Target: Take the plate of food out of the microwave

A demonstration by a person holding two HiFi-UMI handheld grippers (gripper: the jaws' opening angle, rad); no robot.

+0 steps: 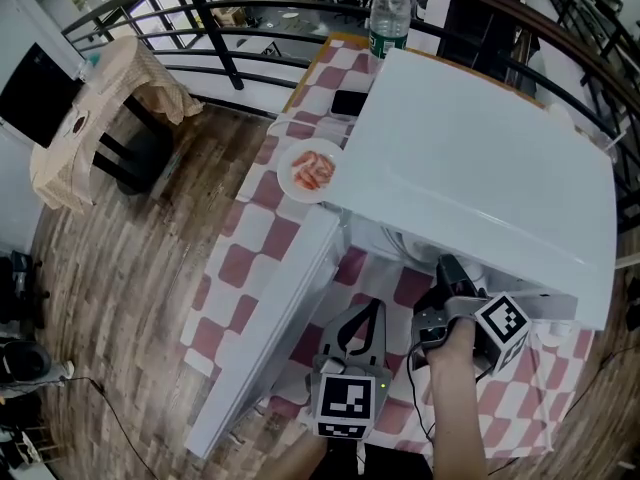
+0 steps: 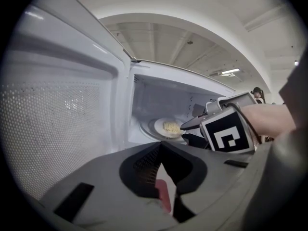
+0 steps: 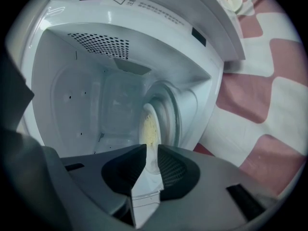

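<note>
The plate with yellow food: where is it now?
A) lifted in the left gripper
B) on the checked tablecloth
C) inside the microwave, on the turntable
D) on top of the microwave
C: the plate lies on the turntable inside the open microwave, and the right gripper holds its fingers apart at the plate's rim.

Wooden plank floor [image 1: 150, 268] runs up to a curved black railing [image 1: 216, 43]. A tan-draped side table [image 1: 110, 93] stands near it.
</note>
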